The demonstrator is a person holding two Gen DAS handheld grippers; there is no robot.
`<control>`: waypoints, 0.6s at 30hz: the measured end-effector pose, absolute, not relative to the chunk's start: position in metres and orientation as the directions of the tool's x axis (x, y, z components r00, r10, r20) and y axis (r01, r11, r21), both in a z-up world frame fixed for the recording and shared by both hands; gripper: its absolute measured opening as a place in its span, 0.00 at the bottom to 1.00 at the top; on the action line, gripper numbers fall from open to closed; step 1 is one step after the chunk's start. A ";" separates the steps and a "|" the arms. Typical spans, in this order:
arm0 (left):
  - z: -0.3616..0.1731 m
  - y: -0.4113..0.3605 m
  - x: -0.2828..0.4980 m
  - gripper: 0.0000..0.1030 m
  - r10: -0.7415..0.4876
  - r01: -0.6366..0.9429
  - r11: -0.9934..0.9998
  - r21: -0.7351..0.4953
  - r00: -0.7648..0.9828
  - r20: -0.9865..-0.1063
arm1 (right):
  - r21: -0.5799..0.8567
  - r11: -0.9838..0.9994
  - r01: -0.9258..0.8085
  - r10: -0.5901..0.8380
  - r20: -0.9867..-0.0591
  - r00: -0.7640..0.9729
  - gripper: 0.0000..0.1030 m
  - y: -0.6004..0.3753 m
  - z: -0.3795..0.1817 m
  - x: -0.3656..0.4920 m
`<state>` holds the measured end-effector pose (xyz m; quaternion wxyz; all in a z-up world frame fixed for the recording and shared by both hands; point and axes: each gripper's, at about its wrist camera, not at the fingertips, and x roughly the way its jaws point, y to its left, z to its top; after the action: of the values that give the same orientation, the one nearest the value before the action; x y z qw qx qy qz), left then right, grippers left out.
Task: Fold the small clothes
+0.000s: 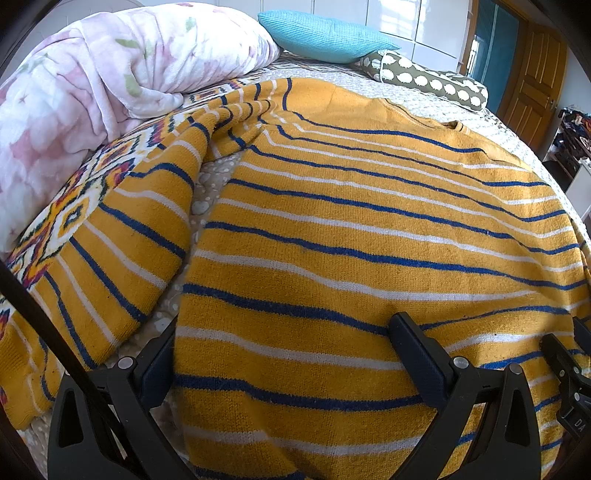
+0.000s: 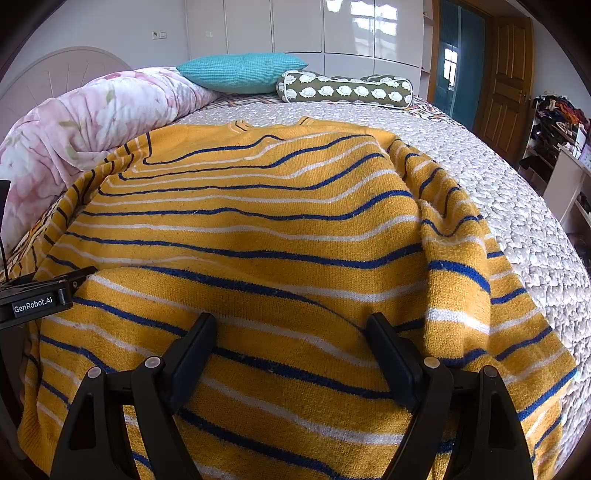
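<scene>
Bedroom surroundings fill the upper part of both views: glossy white wardrobe doors [image 2: 332, 33], a brown wooden door [image 2: 506, 81] at upper right, and a wide bed with a pale quilted bedspread [image 2: 498, 192]. At the upper left of each frame lies a rumpled pink floral blanket [image 1: 92, 92], with a turquoise knitted cushion [image 2: 240, 72] and an olive bolster with white hedgehog prints [image 2: 347, 90] behind it.

Spread flat across the bedspread, collar toward the cushions, is a mustard-yellow knitted sweater with blue and white stripes [image 1: 351, 229], filling the centre and lower part of both views. One sleeve lies out toward the lower left in the left wrist view.

The left gripper [image 1: 284, 354] has its black fingers wide apart, straddling the sweater's lower left edge. The right gripper [image 2: 291, 350] is likewise spread, over the lower hem area nearer the right side, with knit fabric between its fingers.
</scene>
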<state>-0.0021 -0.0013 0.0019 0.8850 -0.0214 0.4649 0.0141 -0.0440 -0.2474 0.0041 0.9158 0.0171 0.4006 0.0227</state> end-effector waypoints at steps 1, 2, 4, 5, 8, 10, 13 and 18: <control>0.002 -0.001 -0.002 1.00 0.005 -0.045 0.999 -0.025 0.567 -0.824 | 0.050 0.998 -0.028 0.055 -0.733 0.678 0.84 -0.247 0.004 -0.044; 0.002 -0.001 -0.002 1.00 0.005 -0.045 0.999 -0.025 0.567 -0.823 | 0.049 0.998 -0.028 0.055 -0.733 0.678 0.84 -0.247 0.004 -0.044; 0.001 0.000 -0.002 1.00 0.008 -0.048 0.999 -0.024 0.572 -0.820 | 0.047 0.999 -0.024 0.051 -0.734 0.677 0.84 -0.247 0.004 -0.044; 0.003 -0.001 -0.004 1.00 0.019 -0.061 0.998 -0.020 0.571 -0.820 | 0.045 0.999 -0.024 0.050 -0.734 0.678 0.84 -0.247 0.004 -0.045; 0.015 -0.003 -0.008 1.00 -0.021 -0.037 0.998 -0.051 0.564 -0.825 | 0.042 0.999 -0.024 0.047 -0.733 0.679 0.84 -0.247 0.005 -0.047; 0.028 0.000 -0.026 1.00 -0.033 -0.054 0.995 -0.081 0.594 -0.804 | 0.041 0.999 -0.023 0.046 -0.733 0.678 0.85 -0.247 0.004 -0.046; 0.037 -0.009 -0.046 1.00 -0.066 -0.043 0.992 -0.116 0.611 -0.789 | 0.040 0.999 -0.019 0.042 -0.734 0.678 0.85 -0.248 0.005 -0.047; 0.039 -0.039 -0.071 1.00 -0.019 -0.001 1.000 -0.025 0.627 -0.779 | 0.041 0.999 -0.019 0.043 -0.734 0.678 0.85 -0.248 0.005 -0.048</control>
<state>-0.0707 -0.0390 0.0388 0.9019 -0.0116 0.4317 -0.0052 -0.0477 -0.2479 0.0049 0.9157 0.0148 0.4012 0.0168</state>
